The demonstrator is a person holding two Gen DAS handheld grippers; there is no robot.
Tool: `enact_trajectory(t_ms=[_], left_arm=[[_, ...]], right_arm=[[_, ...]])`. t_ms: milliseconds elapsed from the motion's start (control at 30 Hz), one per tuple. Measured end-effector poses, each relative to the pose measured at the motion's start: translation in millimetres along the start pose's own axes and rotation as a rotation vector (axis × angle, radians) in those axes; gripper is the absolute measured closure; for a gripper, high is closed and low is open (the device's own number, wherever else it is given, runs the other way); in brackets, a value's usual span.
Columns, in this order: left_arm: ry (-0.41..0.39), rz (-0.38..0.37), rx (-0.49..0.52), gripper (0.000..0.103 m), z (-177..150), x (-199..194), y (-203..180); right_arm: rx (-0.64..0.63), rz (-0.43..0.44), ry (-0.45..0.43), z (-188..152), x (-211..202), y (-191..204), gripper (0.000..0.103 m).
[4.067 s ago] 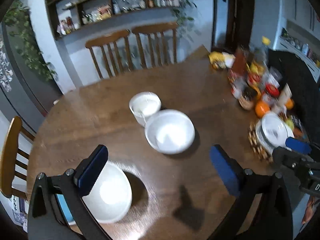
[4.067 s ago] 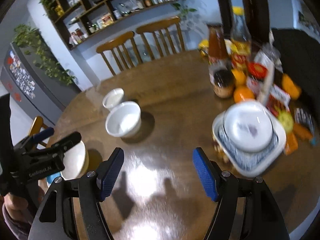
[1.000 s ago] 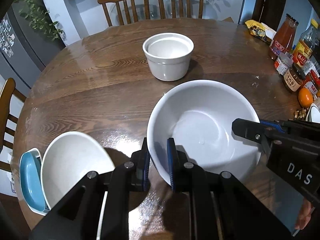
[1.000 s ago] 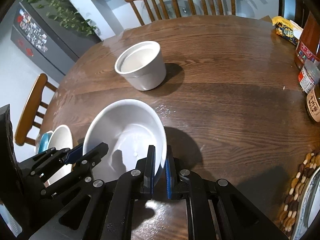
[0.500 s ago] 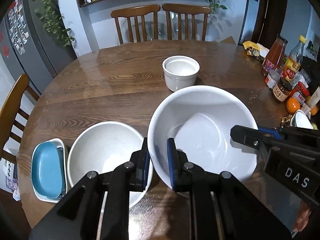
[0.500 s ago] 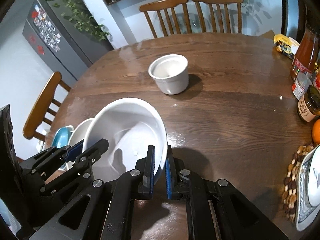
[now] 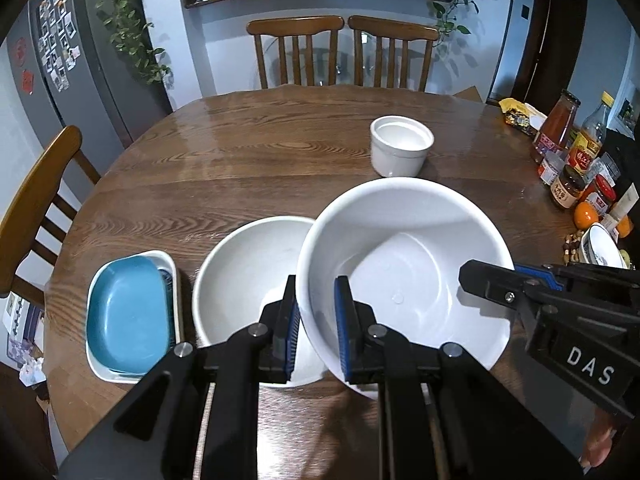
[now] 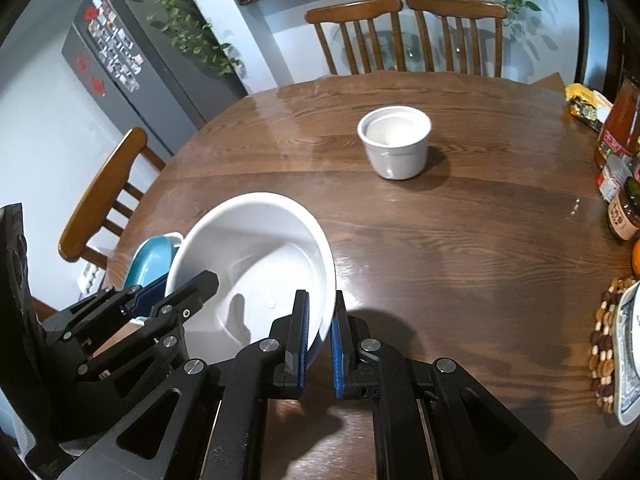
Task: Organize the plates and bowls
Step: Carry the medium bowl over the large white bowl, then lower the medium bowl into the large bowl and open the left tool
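Lifted off table since a second ago, large white bowl (image 7: 404, 264) hangs beside second white bowl (image 7: 248, 276) at near left. Left gripper (image 7: 316, 320) and right gripper (image 8: 319, 336) each pinch its rim. Step: carrying to nest. Next: shift left, centre, lower in.

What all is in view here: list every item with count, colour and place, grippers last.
held bowl: 1, white, off the table, clamped at both rims
second bowl: 1, white, on the table, partly under the held bowl
cup: 1, white, mid-table, far side
blue dish: 1, blue, nested in a white dish at the table's left edge
patterned dishes: white and blue, count unclear, right edge on a beaded mat
bottles and jars: several, mixed colours, right side
oranges: two, orange, right edge
table: 1, brown wood
chairs: 3, brown, around the table
left gripper: black, blue pads, shut on the held bowl's left rim
right gripper: same, shut on its right rim
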State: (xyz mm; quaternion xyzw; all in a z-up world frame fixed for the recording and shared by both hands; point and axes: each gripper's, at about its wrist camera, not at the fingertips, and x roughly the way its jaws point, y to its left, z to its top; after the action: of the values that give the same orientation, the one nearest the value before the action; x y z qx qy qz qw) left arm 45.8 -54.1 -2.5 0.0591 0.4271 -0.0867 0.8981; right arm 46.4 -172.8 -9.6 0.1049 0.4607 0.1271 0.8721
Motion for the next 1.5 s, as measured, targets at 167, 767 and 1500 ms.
enact_trajectory(t_ms=[167, 767, 1500], left_arm=[[0.019, 0.006, -0.016, 0.088, -5.3, 3.5, 19.4], [0.076, 0.021, -0.003, 0.089, -3.6, 31.3, 55.6], [0.122, 0.056, 0.044, 0.088, -7.2, 59.9, 57.3]], right_arm=[[-0.015, 0.004, 0.02, -0.9, 12.5, 17.0, 0.092], [-0.013, -0.003, 0.085, 9.4, 53.9, 45.3, 0.092], [-0.023, -0.037, 0.154, 14.1, 87.7, 49.2, 0.092]])
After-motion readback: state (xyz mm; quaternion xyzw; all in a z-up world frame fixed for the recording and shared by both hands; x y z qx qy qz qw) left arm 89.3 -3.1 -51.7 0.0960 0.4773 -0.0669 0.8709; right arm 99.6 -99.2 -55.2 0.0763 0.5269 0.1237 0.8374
